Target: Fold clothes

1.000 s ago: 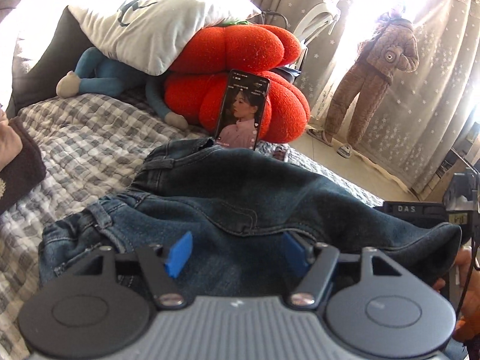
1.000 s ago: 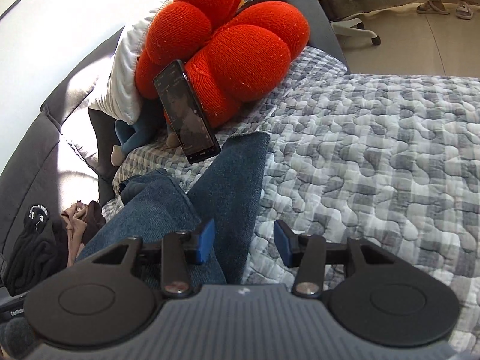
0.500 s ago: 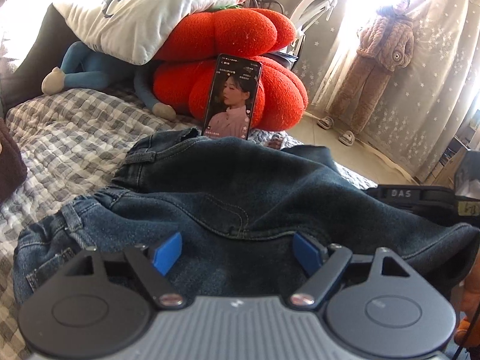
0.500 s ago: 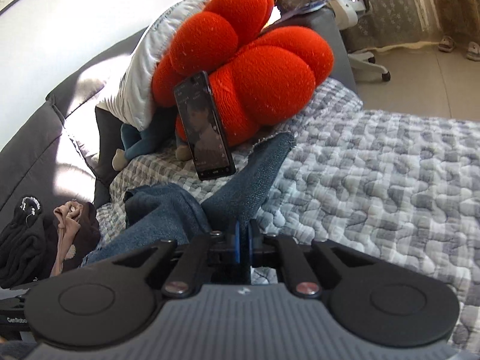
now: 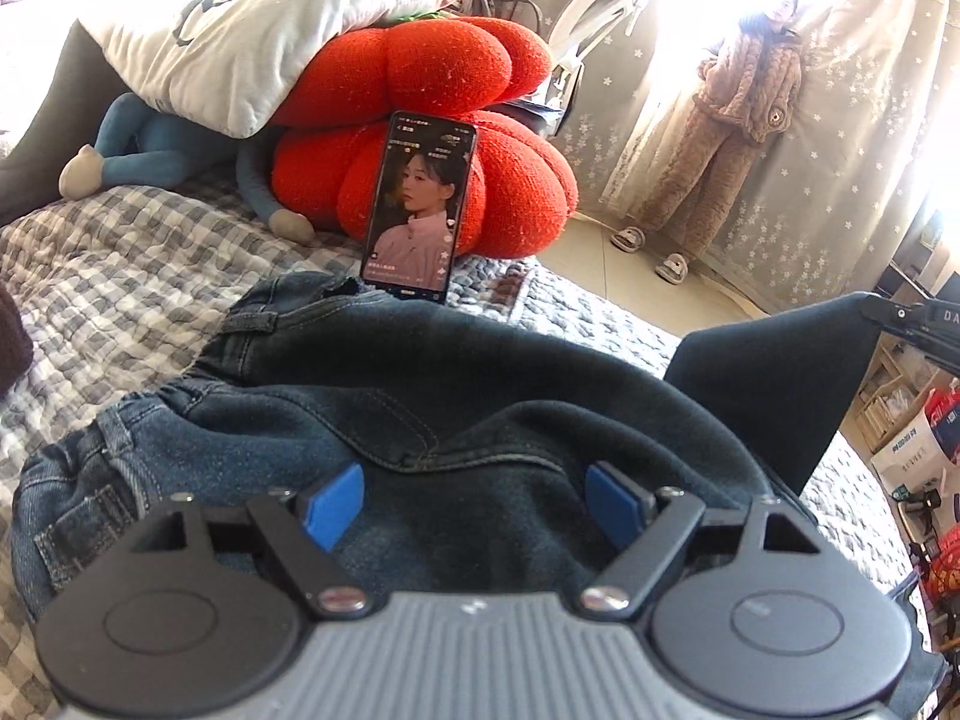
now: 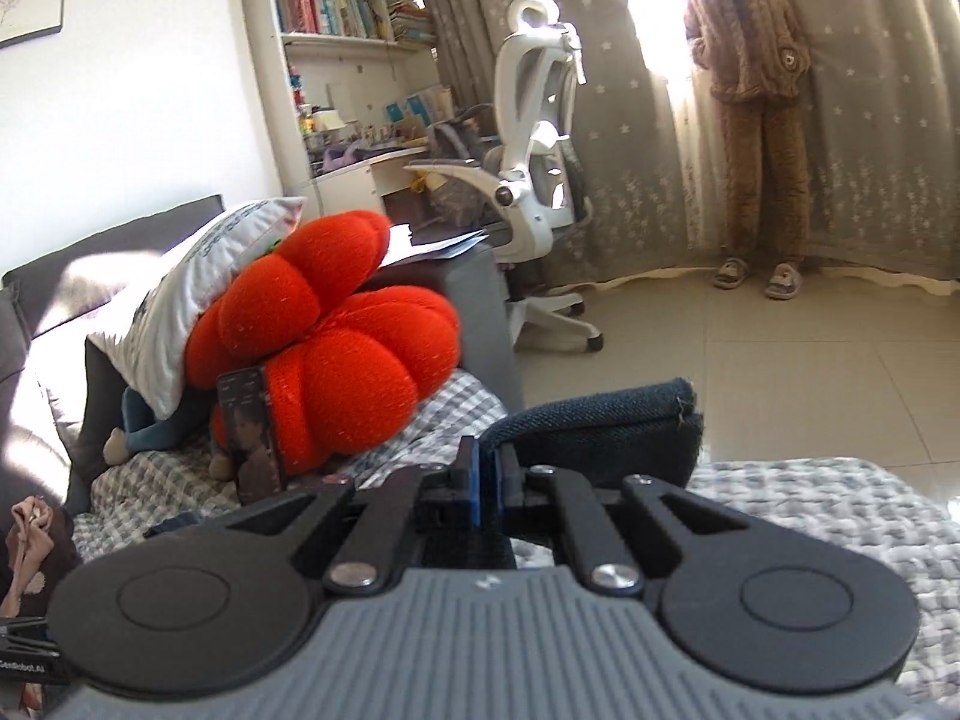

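**Lifting a jeans leg off the bed**

Pinching a hem of the jeans (image 6: 606, 429), the right gripper (image 6: 483, 480) had its blue pads pressed together on the denim, with the leg end standing up past the fingers and raised clear of the quilt (image 6: 810, 504). Its jaws had just finished closing, and cloth sat between them. In the left wrist view that same raised leg end showed as a dark flap at the right, next to the black body of the other tool.

The left gripper (image 5: 474, 495) stood with its jaws wide apart, both blue pads (image 5: 333, 498) hovering low over the crumpled seat and waistband of the jeans (image 5: 372, 420); whether the pads touched the fabric could not be told. Nothing was clamped between them.

The jeans lay bunched on the grey checked quilt (image 5: 120, 276), waistband toward the left of the left wrist view. Just beyond them a phone (image 5: 417, 207) leaned upright against a red pumpkin cushion (image 5: 432, 120), its screen lit. A white pillow (image 5: 240, 42) rested on top of the cushion, and a blue plush toy (image 5: 144, 150) lay beneath the pillow.

Farther off, a person in a brown fleece suit (image 6: 750, 90) stood by the starred curtain (image 6: 870, 120), near a white office chair (image 6: 540, 138).
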The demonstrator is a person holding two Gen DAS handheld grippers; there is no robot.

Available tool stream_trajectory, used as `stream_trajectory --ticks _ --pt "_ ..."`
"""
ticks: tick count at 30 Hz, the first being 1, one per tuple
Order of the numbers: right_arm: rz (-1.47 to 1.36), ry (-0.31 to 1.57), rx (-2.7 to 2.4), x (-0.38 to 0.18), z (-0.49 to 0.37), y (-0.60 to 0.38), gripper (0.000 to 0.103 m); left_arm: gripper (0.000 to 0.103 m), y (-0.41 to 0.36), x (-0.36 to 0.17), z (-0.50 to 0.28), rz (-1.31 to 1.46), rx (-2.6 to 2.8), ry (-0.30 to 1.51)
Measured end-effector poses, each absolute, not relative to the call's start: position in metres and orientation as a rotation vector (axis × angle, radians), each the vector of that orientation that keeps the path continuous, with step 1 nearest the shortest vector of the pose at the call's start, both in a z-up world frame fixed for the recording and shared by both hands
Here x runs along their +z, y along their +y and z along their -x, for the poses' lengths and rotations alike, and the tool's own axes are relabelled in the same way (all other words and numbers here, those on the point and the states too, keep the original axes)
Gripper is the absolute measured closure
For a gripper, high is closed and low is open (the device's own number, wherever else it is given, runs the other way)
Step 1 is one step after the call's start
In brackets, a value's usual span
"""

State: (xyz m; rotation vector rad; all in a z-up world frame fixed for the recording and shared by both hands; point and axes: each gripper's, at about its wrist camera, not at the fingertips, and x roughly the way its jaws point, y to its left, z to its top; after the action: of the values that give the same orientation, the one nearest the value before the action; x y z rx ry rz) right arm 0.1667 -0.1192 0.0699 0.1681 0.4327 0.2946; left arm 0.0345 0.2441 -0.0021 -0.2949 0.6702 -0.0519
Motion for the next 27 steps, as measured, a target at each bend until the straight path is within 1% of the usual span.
stream_trajectory --ticks 9,16,21,27 --pt "-0.126 0.396 0.028 0.09 -0.142 -0.193 0.097 0.02 0.222 0.012 -0.042 0.263 -0.128 0.67" --pt "-0.145 0.5 -0.025 0.072 -0.13 -0.226 0.097 0.019 0.168 0.018 -0.056 0.117 -0.302 0.685" --pt "-0.207 0.588 -0.04 0.05 -0.133 -0.24 0.096 0.018 0.109 0.014 -0.072 -0.073 -0.464 0.668" --pt "-0.251 0.617 -0.032 0.036 -0.129 -0.256 0.096 0.018 0.059 0.001 -0.104 -0.204 -0.604 0.685"
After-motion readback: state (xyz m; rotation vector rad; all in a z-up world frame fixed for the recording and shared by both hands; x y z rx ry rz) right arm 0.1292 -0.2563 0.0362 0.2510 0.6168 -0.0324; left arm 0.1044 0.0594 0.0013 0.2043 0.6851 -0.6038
